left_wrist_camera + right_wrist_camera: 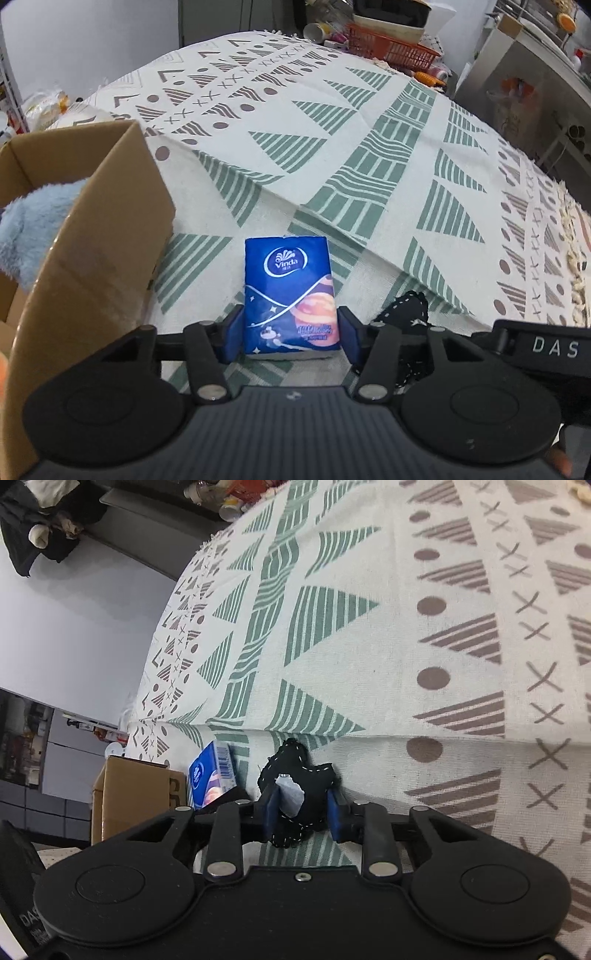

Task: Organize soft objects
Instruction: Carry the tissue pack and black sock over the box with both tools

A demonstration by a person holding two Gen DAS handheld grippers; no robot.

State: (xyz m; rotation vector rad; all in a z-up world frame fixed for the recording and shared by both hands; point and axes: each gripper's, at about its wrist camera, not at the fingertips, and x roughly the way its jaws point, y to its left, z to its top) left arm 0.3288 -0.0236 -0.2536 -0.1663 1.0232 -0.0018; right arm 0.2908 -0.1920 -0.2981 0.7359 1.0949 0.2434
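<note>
My left gripper [291, 332] is shut on a blue Vinda tissue pack [290, 295], held upright just above the patterned cloth. The pack also shows in the right wrist view [212, 775]. My right gripper [301, 812] is shut on a black stitched soft toy [299, 775] with a grey tag, low over the cloth. The toy shows in the left wrist view [406, 310], right of the pack. An open cardboard box [92, 236] stands to the left with a light blue fluffy item [33, 229] inside; the box also shows in the right wrist view [129, 794].
The green and brown patterned cloth [332, 147] covers the table. An orange basket [391, 44] and clutter stand at the far edge. A metal counter [535, 74] is at the far right.
</note>
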